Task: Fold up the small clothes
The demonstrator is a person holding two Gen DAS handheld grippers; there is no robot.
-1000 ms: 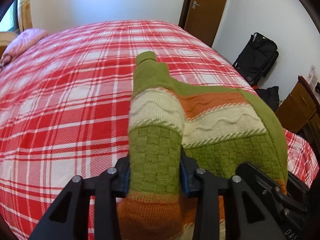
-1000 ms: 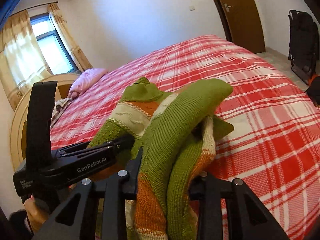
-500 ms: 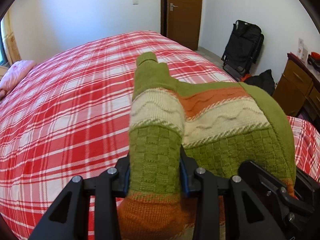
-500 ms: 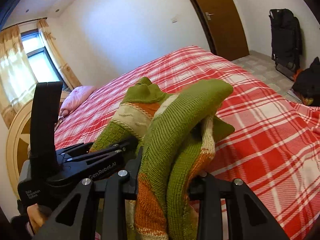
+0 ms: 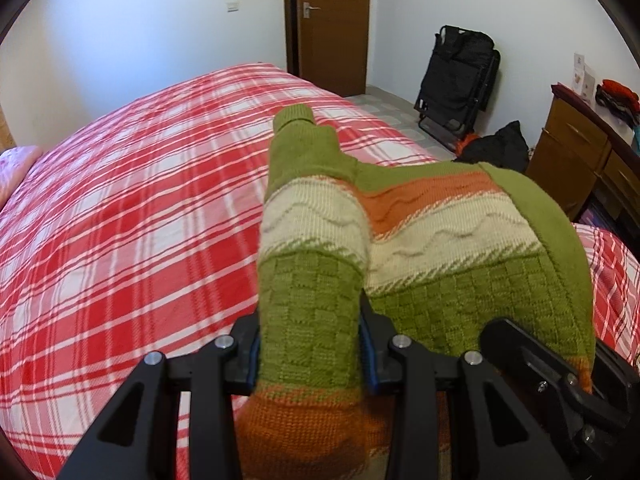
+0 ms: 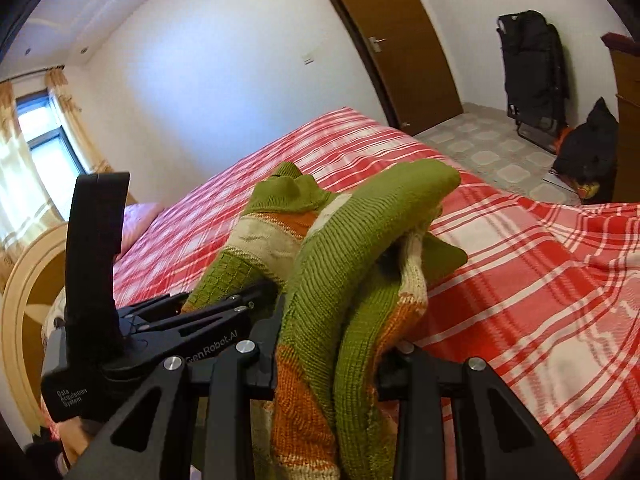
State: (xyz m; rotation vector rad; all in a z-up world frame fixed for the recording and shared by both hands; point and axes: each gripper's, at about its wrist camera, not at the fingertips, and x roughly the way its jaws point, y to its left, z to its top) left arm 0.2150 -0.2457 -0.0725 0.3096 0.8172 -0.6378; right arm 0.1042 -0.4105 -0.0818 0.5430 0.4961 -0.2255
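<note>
Sweater [image 5: 432, 240] is up in the air over the bed [image 5: 132, 208], not lying on it. Both grippers are clamped on knit. Left gripper [image 5: 310, 354] pinches a bunched green basket-weave section, the fabric filling the gap between its jaws. Right gripper [image 6: 332, 356] pinches a thick wad of green and orange layers [image 6: 320, 320].

Key relation: the two grips sit just beside each other, left one slightly ahead in the right view. The garment runs forward and away from both, toward the door [image 5: 328, 20], ending in a green ribbed cuff or collar [image 5: 294, 116]; can't tell which.

My read: it's bunched, not spread. Neither arm is nearer; both hold the near end. The far end hangs free, so laying it flat on the plaid means lowering forward along that axis.
</note>
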